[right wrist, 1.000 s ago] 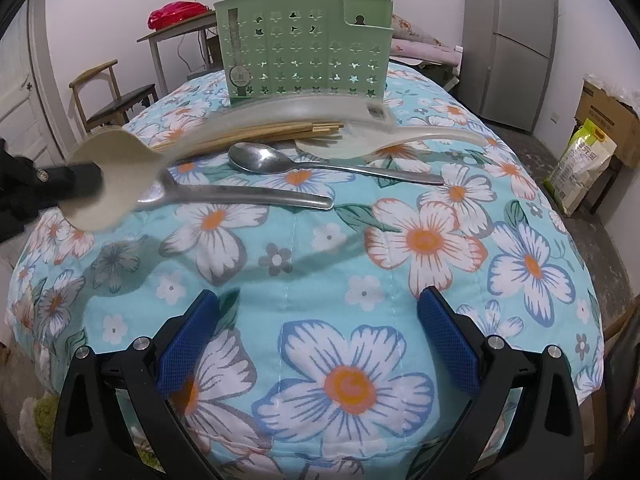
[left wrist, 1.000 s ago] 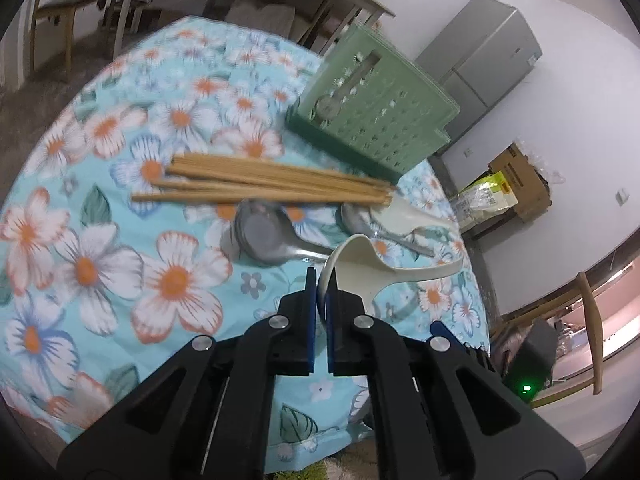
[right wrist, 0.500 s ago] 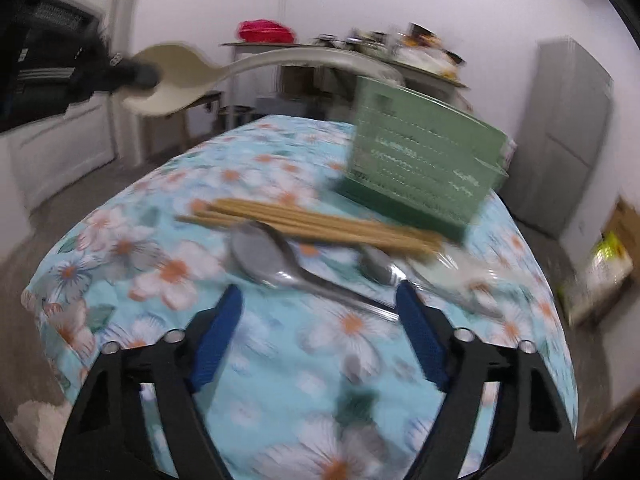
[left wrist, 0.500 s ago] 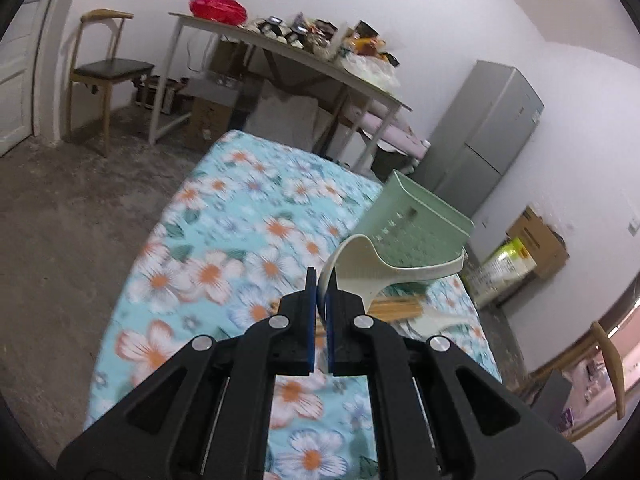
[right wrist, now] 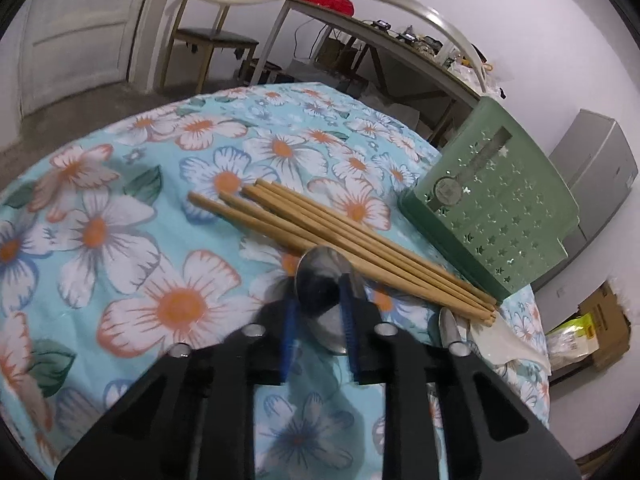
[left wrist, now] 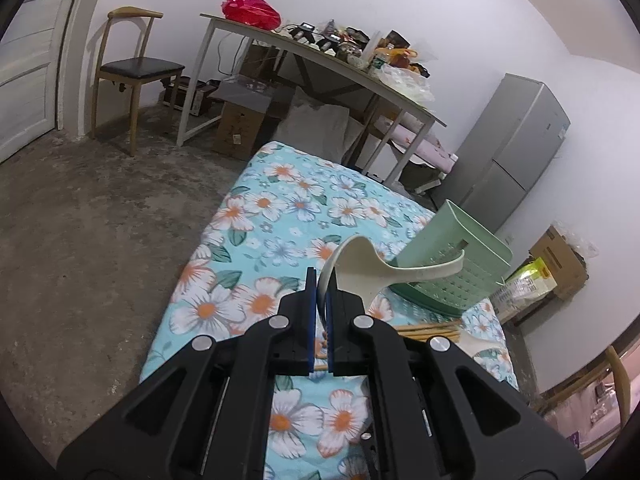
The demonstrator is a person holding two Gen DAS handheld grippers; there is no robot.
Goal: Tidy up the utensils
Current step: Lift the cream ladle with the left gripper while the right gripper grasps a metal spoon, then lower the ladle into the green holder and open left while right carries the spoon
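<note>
Holding a cream plastic rice spoon (left wrist: 370, 270) up in the air with the left gripper (left wrist: 319, 316), jaws pinched tight on the edge of its bowl.

Its handle sticks out toward the green perforated utensil basket (left wrist: 460, 276), which lies tipped over on the floral cloth (left wrist: 280, 216) covering the worktop. The right gripper (right wrist: 318, 312) is down low over the cloth, jaws roughly half apart, sitting either side of the bowl of a metal spoon (right wrist: 320, 276) that lies flat; can't tell if the pads actually touch it. Just beyond that spoon there's a bundle of wooden chopsticks (right wrist: 340, 236) lying side by side, tips ending near the basket's lower corner. A second metal spoon (right wrist: 448, 328) and a white plastic spoon (right wrist: 508, 344) lie just right of the jaws, beside the chopstick tips.
</note>
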